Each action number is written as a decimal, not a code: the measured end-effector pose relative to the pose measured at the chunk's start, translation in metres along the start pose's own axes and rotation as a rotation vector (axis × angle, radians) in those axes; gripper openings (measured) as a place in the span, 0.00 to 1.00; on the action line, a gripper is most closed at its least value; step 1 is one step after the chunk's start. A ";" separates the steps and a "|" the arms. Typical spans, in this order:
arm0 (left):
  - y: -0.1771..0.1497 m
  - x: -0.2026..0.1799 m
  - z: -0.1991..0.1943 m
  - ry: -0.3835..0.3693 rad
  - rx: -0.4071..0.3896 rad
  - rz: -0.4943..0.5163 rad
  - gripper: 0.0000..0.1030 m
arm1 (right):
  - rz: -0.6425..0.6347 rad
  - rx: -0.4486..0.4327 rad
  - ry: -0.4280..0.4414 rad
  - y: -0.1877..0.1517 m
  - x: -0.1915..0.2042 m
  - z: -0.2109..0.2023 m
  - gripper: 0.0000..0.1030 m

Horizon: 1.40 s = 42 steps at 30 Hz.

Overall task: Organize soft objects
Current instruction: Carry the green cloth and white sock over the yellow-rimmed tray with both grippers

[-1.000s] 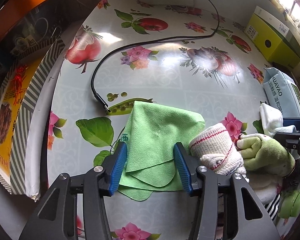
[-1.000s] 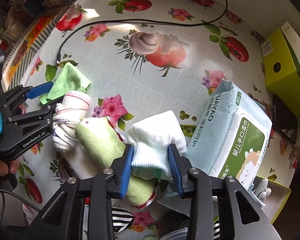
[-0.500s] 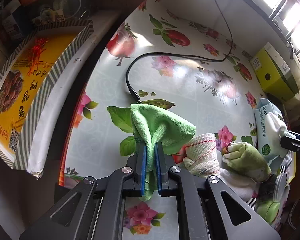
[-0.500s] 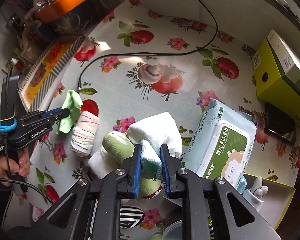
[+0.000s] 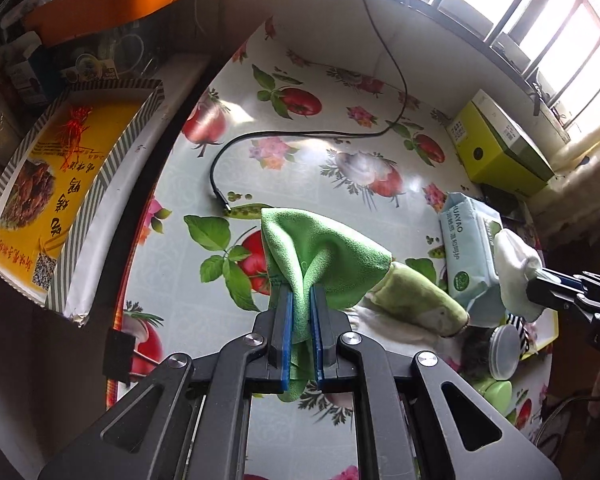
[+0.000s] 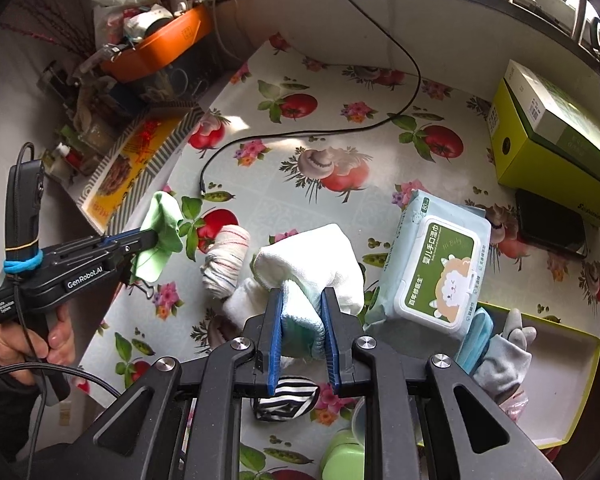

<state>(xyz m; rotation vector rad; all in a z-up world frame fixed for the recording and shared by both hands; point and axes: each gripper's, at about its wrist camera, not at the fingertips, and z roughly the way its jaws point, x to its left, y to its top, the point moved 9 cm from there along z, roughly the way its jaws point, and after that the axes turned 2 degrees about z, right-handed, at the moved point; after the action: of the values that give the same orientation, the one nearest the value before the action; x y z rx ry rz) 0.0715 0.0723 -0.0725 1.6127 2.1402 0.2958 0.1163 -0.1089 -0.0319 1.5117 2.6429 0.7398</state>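
My left gripper [image 5: 301, 300] is shut on a green cloth [image 5: 320, 252] and holds it above the flowered table; it also shows in the right wrist view [image 6: 162, 232]. My right gripper [image 6: 300, 304] is shut on a white and pale-blue cloth [image 6: 312, 268], lifted over the pile; that cloth shows in the left wrist view [image 5: 516, 264]. On the table lie a rolled white rag with red stripes [image 6: 224, 256], a green plush piece [image 5: 416, 296] and a striped black-white cloth [image 6: 284, 400].
A wet-wipes pack [image 6: 436, 264] lies right of the pile. A yellow-green tray [image 6: 572, 380] holds a grey glove [image 6: 504, 356]. A yellow-green box [image 6: 556, 140] and a black cable [image 5: 300, 136] are at the back. A printed tray [image 5: 60, 184] sits off the table's left edge.
Both grippers closed on their cloths and lifted them off the table. The green cloth rose from lying flat; the white cloth rose off the green plush piece.
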 end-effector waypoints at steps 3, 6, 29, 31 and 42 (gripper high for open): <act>-0.003 -0.018 -0.003 -0.021 0.007 0.028 0.08 | 0.017 -0.017 0.001 -0.007 -0.005 -0.012 0.17; -0.006 -0.035 -0.006 -0.037 0.012 0.063 0.08 | 0.036 -0.033 -0.006 -0.013 -0.011 -0.022 0.17; -0.015 -0.130 -0.012 -0.129 0.054 0.226 0.08 | 0.161 -0.094 -0.022 -0.051 -0.059 -0.060 0.17; -0.016 -0.137 -0.011 -0.132 0.057 0.240 0.08 | 0.175 -0.098 -0.022 -0.053 -0.065 -0.060 0.17; -0.013 -0.177 -0.004 -0.157 0.080 0.315 0.08 | 0.280 -0.120 -0.056 -0.067 -0.117 -0.070 0.17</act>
<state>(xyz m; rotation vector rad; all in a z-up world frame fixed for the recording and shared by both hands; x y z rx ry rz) 0.0974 -0.0992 -0.0367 1.9521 1.8010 0.1744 0.1074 -0.2604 -0.0224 1.8593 2.3268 0.8388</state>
